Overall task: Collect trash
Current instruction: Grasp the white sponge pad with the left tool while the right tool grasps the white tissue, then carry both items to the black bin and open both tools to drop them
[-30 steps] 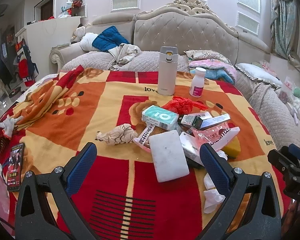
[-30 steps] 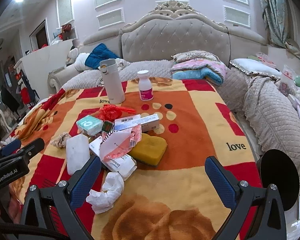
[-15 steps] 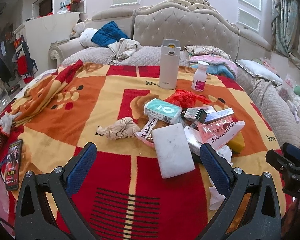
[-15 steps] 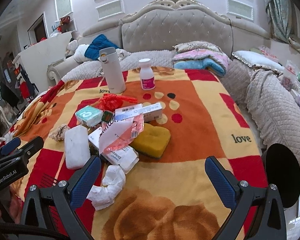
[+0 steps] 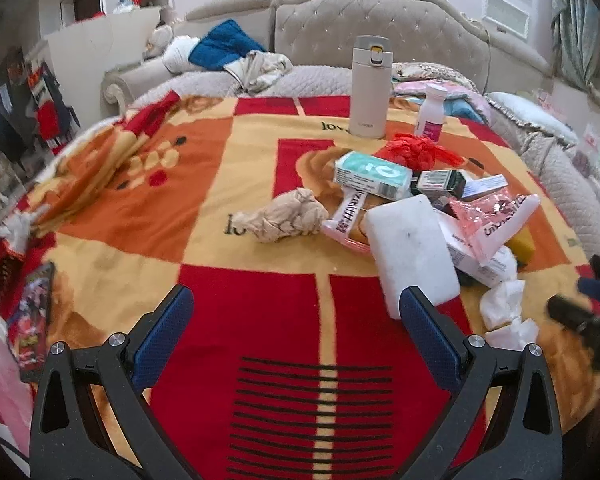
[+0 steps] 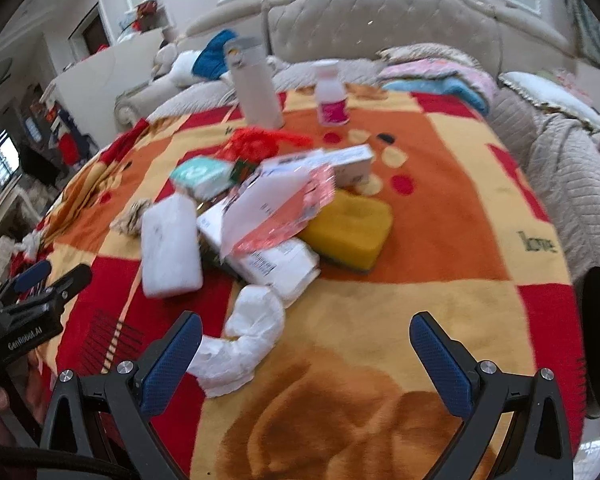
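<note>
left hand-held gripper point(image 5: 296, 312): held wide open above the blanket point(image 5: 204, 168), nothing gripped.
right hand-held gripper point(image 6: 306, 338): spread wide, nothing held; its left finger is seen just beside the white tissue point(image 6: 246, 340).
trash: piled mid-blanket; a crumpled paper point(image 5: 286, 218) lies just left of the white sponge point(image 5: 414, 250).
bottles: a flask point(image 5: 370, 86) and pill bottle point(image 5: 432, 110) are stood upright behind the pile.
</note>
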`<act>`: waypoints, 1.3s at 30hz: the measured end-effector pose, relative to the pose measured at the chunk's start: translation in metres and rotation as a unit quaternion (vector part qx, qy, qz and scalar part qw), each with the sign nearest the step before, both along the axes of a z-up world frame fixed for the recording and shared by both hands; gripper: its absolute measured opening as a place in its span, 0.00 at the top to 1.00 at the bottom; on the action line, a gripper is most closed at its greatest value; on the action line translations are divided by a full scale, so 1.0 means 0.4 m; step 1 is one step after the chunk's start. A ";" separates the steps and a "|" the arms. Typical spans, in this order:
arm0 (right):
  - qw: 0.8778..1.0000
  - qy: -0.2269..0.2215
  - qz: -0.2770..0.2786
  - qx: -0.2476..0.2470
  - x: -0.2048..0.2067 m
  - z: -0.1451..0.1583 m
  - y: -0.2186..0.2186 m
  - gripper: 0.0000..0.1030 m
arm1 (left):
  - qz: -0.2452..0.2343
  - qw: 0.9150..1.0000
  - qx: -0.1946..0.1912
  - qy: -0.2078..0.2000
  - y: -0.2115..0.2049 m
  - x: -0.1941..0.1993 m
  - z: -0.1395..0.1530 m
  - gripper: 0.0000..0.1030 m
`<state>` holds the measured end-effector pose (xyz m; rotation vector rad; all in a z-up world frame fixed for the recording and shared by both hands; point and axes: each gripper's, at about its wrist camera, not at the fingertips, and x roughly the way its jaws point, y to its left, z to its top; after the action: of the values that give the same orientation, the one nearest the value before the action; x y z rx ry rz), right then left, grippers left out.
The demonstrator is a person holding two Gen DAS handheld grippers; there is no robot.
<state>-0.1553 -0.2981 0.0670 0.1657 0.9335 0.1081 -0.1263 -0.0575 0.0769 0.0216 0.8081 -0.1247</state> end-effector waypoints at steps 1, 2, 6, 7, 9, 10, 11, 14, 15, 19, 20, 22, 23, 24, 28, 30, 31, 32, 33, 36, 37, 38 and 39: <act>1.000 0.002 0.005 0.002 0.004 -0.007 0.009 0.00 | -0.003 1.000 -0.010 0.005 0.001 0.005 0.000 0.01; 1.000 0.004 0.013 0.006 0.010 -0.019 0.022 0.00 | -0.005 1.000 -0.021 0.009 0.000 0.010 0.000 0.01; 0.998 0.023 0.033 0.038 0.035 -0.069 0.045 0.35 | -0.013 0.999 -0.040 0.019 -0.020 0.031 0.004 0.01; 0.998 0.029 0.039 0.045 0.040 -0.078 0.047 0.43 | -0.014 0.999 -0.040 0.020 -0.026 0.036 0.003 0.01; 0.997 0.037 0.050 0.051 0.045 -0.097 0.054 0.63 | -0.018 0.999 -0.040 0.024 -0.042 0.047 0.001 0.01; 0.997 0.034 0.052 0.050 0.042 -0.099 0.052 0.65 | -0.021 0.999 -0.042 0.027 -0.048 0.052 -0.001 0.01; 0.997 0.028 0.055 0.054 0.035 -0.095 0.048 0.69 | -0.023 0.998 -0.044 0.029 -0.055 0.058 -0.004 0.01; 0.997 0.015 0.055 0.056 0.013 -0.069 0.026 0.72 | -0.025 0.998 -0.048 0.040 -0.083 0.081 -0.023 0.01; 0.997 0.008 0.054 0.054 0.003 -0.055 0.014 0.72 | -0.026 0.997 -0.049 0.047 -0.095 0.093 -0.033 0.01; 0.998 -0.010 0.042 0.049 -0.018 -0.023 -0.030 0.72 | -0.033 0.996 -0.054 0.065 -0.140 0.130 -0.065 0.01; 0.998 -0.013 0.037 0.044 -0.024 -0.018 -0.041 0.72 | -0.036 0.996 -0.053 0.066 -0.149 0.136 -0.072 0.01; 0.999 -0.014 0.030 0.042 -0.030 -0.019 -0.057 0.72 | -0.040 0.996 -0.052 0.065 -0.163 0.143 -0.086 0.23; 0.999 -0.013 0.028 0.043 -0.034 -0.021 -0.066 0.72 | -0.043 0.995 -0.056 0.075 -0.167 0.148 -0.096 0.35; 0.999 -0.013 0.025 0.045 -0.038 -0.024 -0.073 0.72 | -0.047 0.993 -0.071 0.083 -0.165 0.149 -0.099 0.39; 0.998 -0.020 0.015 0.053 -0.051 -0.023 -0.103 0.72 | -0.049 0.992 -0.086 0.080 -0.150 0.128 -0.073 0.43; 0.998 -0.026 0.010 0.055 -0.058 -0.016 -0.123 0.72 | -0.057 0.992 -0.087 0.077 -0.147 0.109 -0.047 0.43; 0.998 -0.032 0.005 0.054 -0.065 -0.008 -0.135 0.72 | -0.063 0.992 -0.083 0.074 -0.152 0.100 -0.035 0.43; 0.998 -0.034 0.001 0.052 -0.070 -0.004 -0.145 0.72 | -0.069 0.992 -0.075 0.071 -0.160 0.090 -0.022 0.43; 0.998 -0.036 -0.004 0.050 -0.075 0.000 -0.160 0.72 | -0.075 0.993 -0.068 0.065 -0.171 0.078 -0.006 0.43; 0.998 -0.041 -0.026 0.050 -0.098 0.010 -0.213 0.72 | -0.099 0.991 -0.066 0.055 -0.210 0.049 0.029 0.43; 0.997 -0.043 -0.032 0.049 -0.105 0.013 -0.227 0.72 | -0.108 0.990 -0.066 0.053 -0.229 0.042 0.038 0.43; 0.997 -0.045 -0.042 0.045 -0.117 0.018 -0.249 0.72 | -0.117 0.989 -0.068 0.052 -0.248 0.034 0.047 0.43; 0.997 -0.047 -0.047 0.043 -0.125 0.021 -0.263 0.72 | -0.130 0.988 -0.071 0.053 -0.275 0.024 0.056 0.42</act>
<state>-0.2051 -0.4035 0.0752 0.2819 0.8273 0.0688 -0.1165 -0.1676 0.0992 -0.0133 0.8981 -0.4332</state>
